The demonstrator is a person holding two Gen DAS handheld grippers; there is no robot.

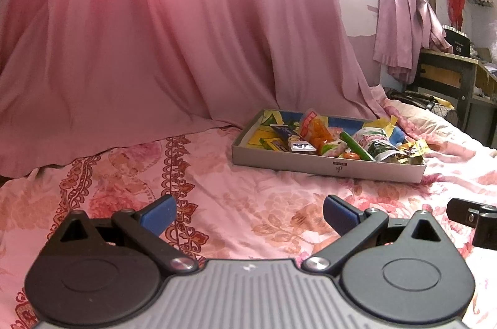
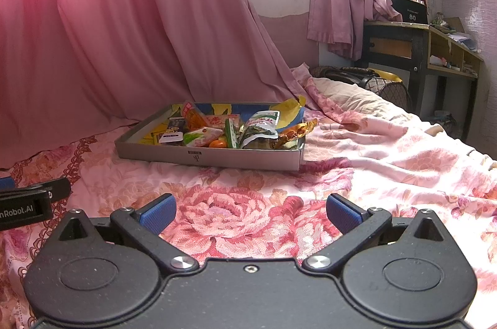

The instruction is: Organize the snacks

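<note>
While both tools hover low over the bedspread (image 2: 248, 211):
Left gripper (image 1: 250, 215): fingers spread, empty.
Right gripper (image 2: 251, 212): fingers spread, empty.
Snack box (image 2: 217, 156): ahead, well apart, snacks (image 2: 230, 130) piled inside, one wrapper (image 2: 298, 128) perhaps overhanging its right rim.
Curtain (image 2: 108, 34): behind the box.

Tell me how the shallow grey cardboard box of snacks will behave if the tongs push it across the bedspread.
The box probably drags rather than slides: it sits on soft, wrinkled bedspread. Its low walls look thin and may flex. The gold wrapper overhanging the right rim could slip out.
</note>
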